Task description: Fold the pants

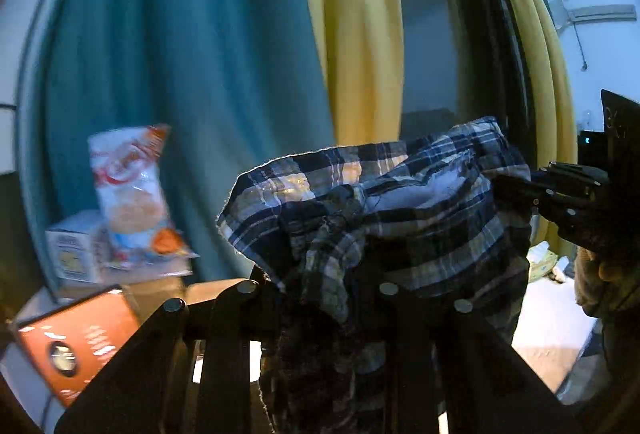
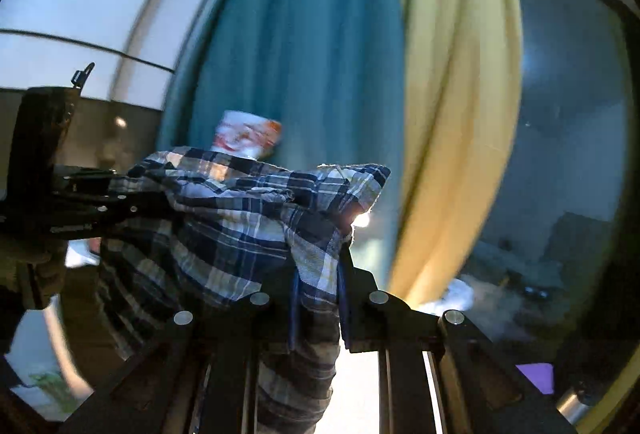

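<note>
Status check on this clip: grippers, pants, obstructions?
Left gripper and right gripper both shut on plaid pants. Pants bunched, held aloft between them. Nothing blocking.

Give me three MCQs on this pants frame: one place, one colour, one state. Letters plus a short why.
1. Where is the snack bag relative to the plaid pants in the left wrist view?
A. left
B. right
C. under them

2. Which curtain colours hang behind?
A. red and white
B. teal and yellow
C. grey only

3. What are the left tongs doing?
A. open, empty
B. shut on the pants
C. shut on the bag

Key:
1 A, the bag stands left of the cloth.
2 B, teal curtain beside yellow curtain.
3 B, plaid fabric is pinched between them.
</note>
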